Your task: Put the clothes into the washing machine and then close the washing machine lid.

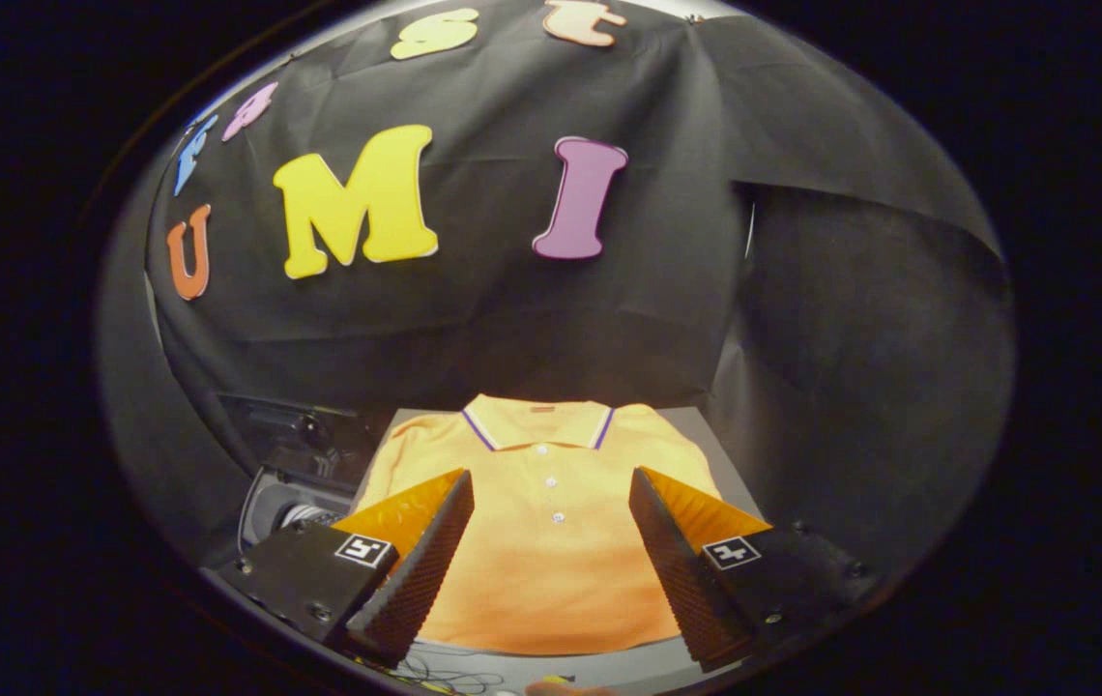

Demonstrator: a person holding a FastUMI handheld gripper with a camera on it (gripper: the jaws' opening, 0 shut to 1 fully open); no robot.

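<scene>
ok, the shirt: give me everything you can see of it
The shirt is an orange polo, a soft knit by the look of it, with a collar edged in white and purple stripes and a placket of small pale buttons. It lies flat, front up, collar away from the camera, on a grey surface. The claw hangs open over it, one finger over each side of the chest; contact cannot be told. The sleeves are partly hidden by the fingers.

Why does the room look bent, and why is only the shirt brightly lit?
Gripper view: a fisheye lens bows the booth wall; light falls on the orange polo shirt, sharp between the open fingers, while the washing machine beside it sits in shadow.
</scene>
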